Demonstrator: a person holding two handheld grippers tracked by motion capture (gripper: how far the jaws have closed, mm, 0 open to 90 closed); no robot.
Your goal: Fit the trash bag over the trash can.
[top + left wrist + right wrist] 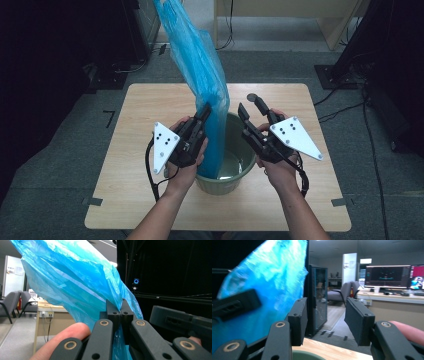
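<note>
Over a green bin (220, 175) at the middle of the wooden table (135, 165), you hold a blue plastic bag (200, 65) up by one edge: your left gripper (204, 112) is clamped tight on the film, jaws pressed together with the plastic pinched between them, as the left gripper view shows (120, 312). The bag rises high above the table, its lower end hanging down inside the bin. Your right gripper (251, 107) stands just beside the bag on the bin's far side, jaws apart and holding nothing; in the right gripper view (325, 320) the blue film (262, 290) lies off to the left of the gap, not between the pads. The risk from here looks twofold: close that right gripper where it stands and it would likely shut on air, missing the bag's rim; and pull hard with the left alone and the thin film could slip from the pinch or tip the light bin.
</note>
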